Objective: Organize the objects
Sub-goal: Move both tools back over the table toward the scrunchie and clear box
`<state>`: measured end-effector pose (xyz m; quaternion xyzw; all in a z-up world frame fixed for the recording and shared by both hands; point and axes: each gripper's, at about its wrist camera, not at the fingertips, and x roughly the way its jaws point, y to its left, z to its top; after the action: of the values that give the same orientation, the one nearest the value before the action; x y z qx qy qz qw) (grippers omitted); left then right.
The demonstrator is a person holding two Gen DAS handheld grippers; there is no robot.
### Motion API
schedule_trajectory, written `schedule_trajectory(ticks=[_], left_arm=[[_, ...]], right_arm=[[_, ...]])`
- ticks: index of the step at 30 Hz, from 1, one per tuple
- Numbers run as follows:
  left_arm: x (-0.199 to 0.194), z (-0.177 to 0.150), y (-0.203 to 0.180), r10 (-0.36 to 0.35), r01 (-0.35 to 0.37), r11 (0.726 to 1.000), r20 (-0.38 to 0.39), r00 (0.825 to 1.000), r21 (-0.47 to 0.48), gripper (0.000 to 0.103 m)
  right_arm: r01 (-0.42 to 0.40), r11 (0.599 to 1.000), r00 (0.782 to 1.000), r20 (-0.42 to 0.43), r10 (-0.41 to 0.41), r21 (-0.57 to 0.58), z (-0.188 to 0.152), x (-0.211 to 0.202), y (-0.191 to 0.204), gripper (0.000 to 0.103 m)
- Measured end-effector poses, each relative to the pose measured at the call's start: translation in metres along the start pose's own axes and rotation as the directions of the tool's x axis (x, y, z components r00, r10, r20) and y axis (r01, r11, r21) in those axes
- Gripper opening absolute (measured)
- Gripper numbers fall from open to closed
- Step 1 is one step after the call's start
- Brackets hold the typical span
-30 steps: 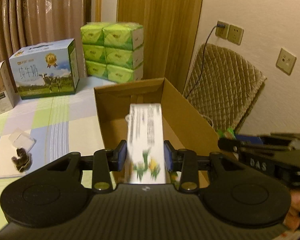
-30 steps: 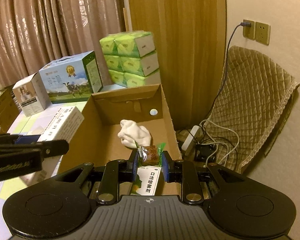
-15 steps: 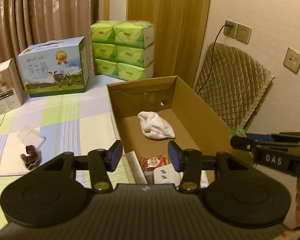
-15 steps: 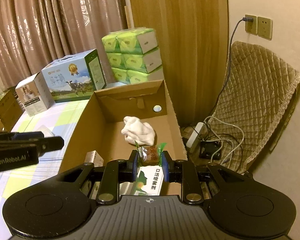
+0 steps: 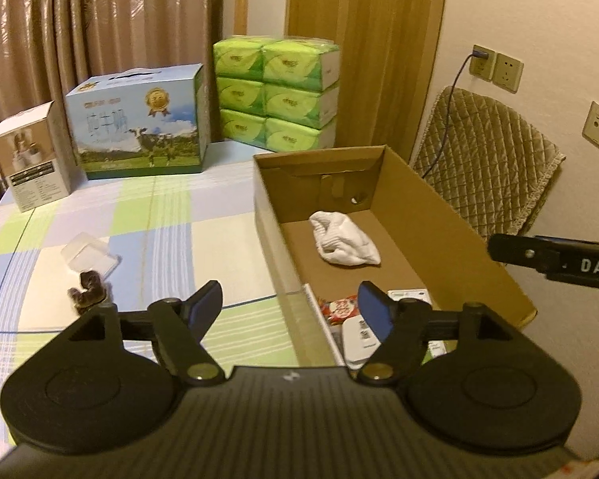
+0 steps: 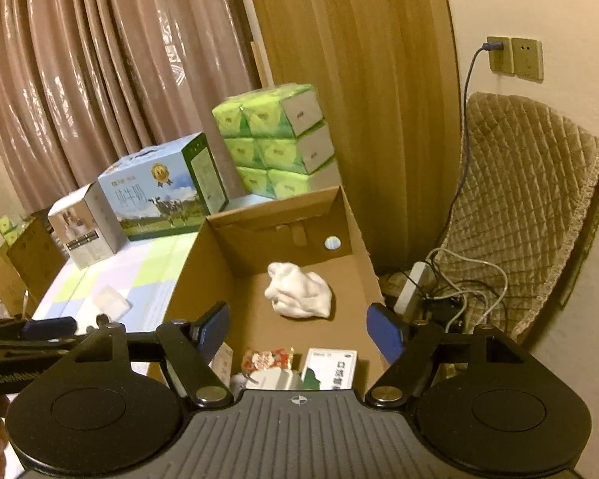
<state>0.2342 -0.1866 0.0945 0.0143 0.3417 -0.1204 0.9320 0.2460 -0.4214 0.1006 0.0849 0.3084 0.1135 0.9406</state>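
**Both grippers opening over the box**

The left gripper (image 5: pixel 290 306) is hovering at the near end of the box (image 5: pixel 451 235), its fingers (image 5: pixel 373 311) spreading apart with nothing between them. The red packet (image 5: pixel 339 308) is lying on the box floor just below and between them. The right gripper (image 6: pixel 299 329) is also widening, gripping nothing; the packet (image 6: pixel 265 359) and a white carton (image 6: pixel 331 367) are lying beneath it. A white cloth (image 6: pixel 299 289) is resting farther in. The box is sitting on the desk (image 5: pixel 139 231).
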Motion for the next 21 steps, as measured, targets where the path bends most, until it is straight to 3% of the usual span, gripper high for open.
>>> schedule_trajectory(ticks=[9, 12, 21], left_arm=[[-0.035, -0.022, 0.021, 0.025, -0.025, 0.999, 0.003, 1.0, -0.025, 0.078], [-0.054, -0.031, 0.03, 0.032, -0.032, 0.999, 0.014, 0.999, -0.032, 0.085], [-0.109, -0.057, 0.068, 0.107, -0.104, 0.993, 0.036, 0.994, -0.063, 0.091]], right_arm=[[0.008, 1.0, 1.0, -0.016, -0.008, -0.018, -0.013, -0.031, 0.012, 0.073], [0.003, 1.0, 1.0, -0.011, -0.003, -0.027, -0.018, -0.044, 0.024, 0.073], [-0.058, 0.997, 0.998, -0.017, 0.057, -0.056, -0.037, -0.07, 0.074, 0.078]])
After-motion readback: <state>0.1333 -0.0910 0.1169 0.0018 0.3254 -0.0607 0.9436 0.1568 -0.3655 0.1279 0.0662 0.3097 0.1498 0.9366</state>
